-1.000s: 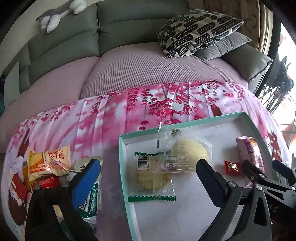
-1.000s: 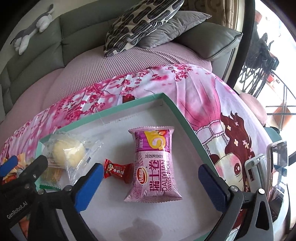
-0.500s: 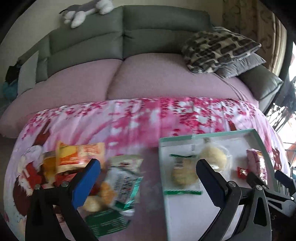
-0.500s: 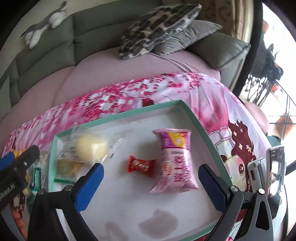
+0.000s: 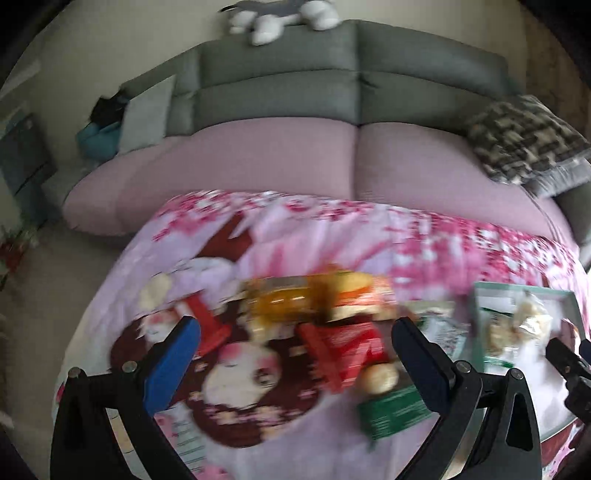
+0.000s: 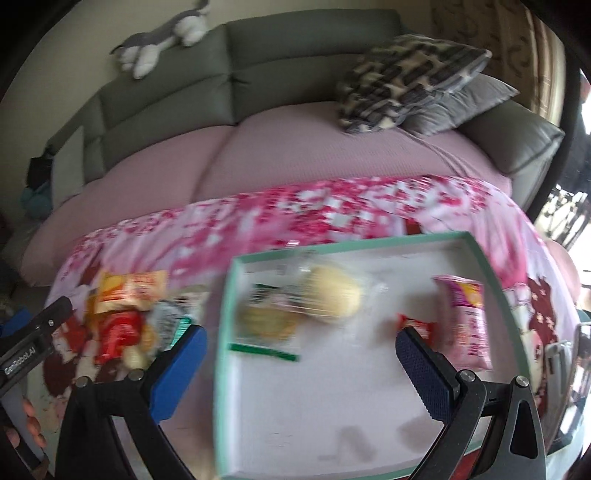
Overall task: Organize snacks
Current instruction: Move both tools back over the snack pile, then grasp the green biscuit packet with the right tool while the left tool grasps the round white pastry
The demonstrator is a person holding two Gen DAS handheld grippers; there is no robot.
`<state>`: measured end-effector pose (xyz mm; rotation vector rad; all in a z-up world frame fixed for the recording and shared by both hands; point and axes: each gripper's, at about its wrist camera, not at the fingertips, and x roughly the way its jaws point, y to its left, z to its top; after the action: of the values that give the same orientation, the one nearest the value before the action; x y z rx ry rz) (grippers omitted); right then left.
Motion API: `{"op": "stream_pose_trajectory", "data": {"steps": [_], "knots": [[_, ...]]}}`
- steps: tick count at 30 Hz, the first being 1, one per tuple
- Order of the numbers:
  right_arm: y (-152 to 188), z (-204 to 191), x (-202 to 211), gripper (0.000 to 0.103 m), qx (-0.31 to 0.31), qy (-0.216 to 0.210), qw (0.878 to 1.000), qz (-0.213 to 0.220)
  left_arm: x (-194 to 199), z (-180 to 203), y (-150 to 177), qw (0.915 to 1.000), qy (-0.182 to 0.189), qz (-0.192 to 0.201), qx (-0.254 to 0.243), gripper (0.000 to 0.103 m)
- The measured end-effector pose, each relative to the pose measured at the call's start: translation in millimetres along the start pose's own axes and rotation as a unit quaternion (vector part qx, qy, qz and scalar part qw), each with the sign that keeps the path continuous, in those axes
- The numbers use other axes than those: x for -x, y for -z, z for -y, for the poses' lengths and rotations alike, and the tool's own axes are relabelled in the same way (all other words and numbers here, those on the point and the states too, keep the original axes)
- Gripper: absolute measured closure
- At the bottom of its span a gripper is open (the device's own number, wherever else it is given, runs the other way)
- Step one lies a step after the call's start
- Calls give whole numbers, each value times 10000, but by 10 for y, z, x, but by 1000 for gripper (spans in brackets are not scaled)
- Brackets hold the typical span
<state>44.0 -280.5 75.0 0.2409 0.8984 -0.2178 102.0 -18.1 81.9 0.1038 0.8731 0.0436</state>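
A teal-rimmed white tray (image 6: 491, 273) lies on the pink floral cloth. It holds a pale bun in clear wrap (image 6: 332, 291), a green-edged cookie pack (image 6: 264, 321), a small red candy (image 6: 415, 325) and a pink swiss-roll pack (image 6: 467, 321). A blurred pile of loose snacks (image 5: 332, 325) lies left of the tray: a yellow-orange pack (image 5: 295, 299), a red pack (image 5: 343, 347) and a green pack (image 5: 391, 410). My left gripper (image 5: 291, 362) is open and empty above the pile. My right gripper (image 6: 301, 369) is open and empty over the tray's left part.
A grey sofa with a pink cover (image 5: 295, 162) runs behind the table. Patterned cushions (image 6: 410, 77) lie at its right end and a plush toy (image 5: 280, 18) sits on its back. A phone on a stand (image 6: 569, 354) is at the right edge.
Both grippers have swung left. The left view has moved from the tray to the loose snack pile. The right view now shows the tray's left side and the pile. Both stay open.
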Motion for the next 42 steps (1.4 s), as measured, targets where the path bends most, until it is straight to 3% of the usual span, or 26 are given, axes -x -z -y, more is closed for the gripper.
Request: {"op": "stream_pose_trajectory", "data": {"steps": [7, 20, 26, 42], "knots": [[43, -560, -41, 0, 337, -468, 9982, -149, -20, -532, 134, 9988, -175, -274, 375, 0], [351, -1383, -264, 0, 1215, -629, 9889, -585, -262, -759, 402, 9938, -207, -973, 491, 0], [587, -1574, -551, 0, 1602, -450, 9808, -1016, -559, -657, 538, 9888, 6, -1440, 390, 0], [772, -1637, -900, 1, 1876, -416, 9708, -1435, -760, -689, 549, 9839, 215, -1581, 808, 0]]}}
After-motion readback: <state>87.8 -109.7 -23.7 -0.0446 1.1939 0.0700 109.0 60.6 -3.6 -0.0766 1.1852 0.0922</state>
